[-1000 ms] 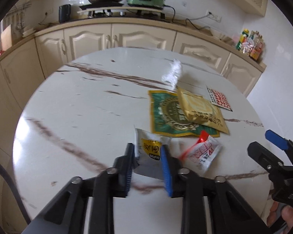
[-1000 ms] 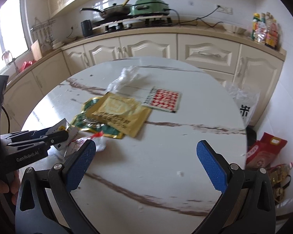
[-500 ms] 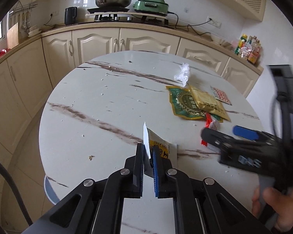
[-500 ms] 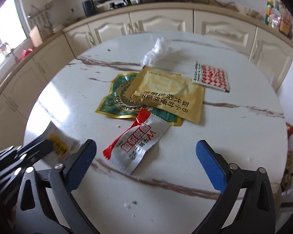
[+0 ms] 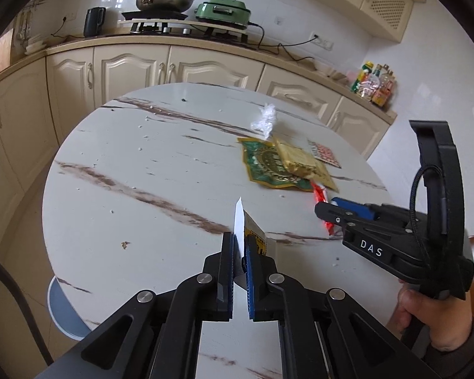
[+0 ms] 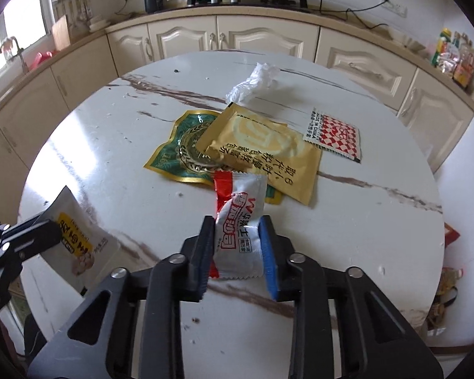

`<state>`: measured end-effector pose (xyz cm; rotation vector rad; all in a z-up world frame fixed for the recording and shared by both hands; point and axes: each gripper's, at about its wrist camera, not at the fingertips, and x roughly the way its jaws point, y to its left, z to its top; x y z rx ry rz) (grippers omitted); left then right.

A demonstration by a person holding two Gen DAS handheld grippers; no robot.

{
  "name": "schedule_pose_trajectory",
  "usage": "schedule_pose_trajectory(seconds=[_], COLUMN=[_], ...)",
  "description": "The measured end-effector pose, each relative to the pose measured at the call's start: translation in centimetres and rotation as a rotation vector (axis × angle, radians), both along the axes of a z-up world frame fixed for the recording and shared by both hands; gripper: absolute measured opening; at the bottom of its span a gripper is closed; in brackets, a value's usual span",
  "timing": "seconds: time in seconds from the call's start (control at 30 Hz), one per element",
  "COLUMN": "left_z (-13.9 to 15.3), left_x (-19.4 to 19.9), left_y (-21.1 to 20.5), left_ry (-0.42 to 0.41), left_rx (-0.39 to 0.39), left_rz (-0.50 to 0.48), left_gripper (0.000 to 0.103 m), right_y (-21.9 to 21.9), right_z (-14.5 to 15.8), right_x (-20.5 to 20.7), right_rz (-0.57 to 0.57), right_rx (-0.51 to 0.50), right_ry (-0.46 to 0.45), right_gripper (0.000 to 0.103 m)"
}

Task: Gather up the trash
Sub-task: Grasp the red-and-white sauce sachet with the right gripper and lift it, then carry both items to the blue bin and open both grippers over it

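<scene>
Where pads close, red-white sachet buckles

Left claw hides the lower part of the white-and-yellow packet; seen edge-on in left view, print unreadable. Right claw covers both side edges of the red-and-white sachet, jaws closing on it. Green wrapper is half buried under the yellow packet. Right hand cut off by the frame edge. Bottles on the counter too small to identify. Bags on the floor beyond the desk rim are mostly hidden.
</scene>
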<state>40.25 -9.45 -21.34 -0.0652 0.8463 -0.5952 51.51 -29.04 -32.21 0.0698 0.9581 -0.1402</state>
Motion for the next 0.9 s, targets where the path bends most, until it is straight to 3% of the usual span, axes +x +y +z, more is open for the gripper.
schedule_pose_trajectory(seconds=[0.3, 0.53, 0.73, 0.9], left_z=[2.2, 4.3, 6.5, 7.2], left_x=[-2.0, -3.7, -4.9, -5.6], left_y=[0.5, 3.4, 10.1, 18.1], left_ry=[-0.032, -0.074, -0.132, -0.159], left_rx=[-0.034, -0.073, -0.093, -0.071], left_rz=[0.007, 0.048, 0.17, 0.322], left_gripper=[0.002, 0.001, 0.001, 0.001], right_y=[0.8, 4.5, 10.9, 19.4], right_z=[2.7, 5.9, 7.8, 8.0], right_x=[-2.1, -2.3, -0.3, 2.9], right_rz=[0.036, 0.134, 0.278, 0.443], right_rx=[0.075, 0.109, 0.128, 0.162], right_ry=[-0.098, -0.177, -0.216, -0.231], right_gripper=[0.015, 0.015, 0.015, 0.015])
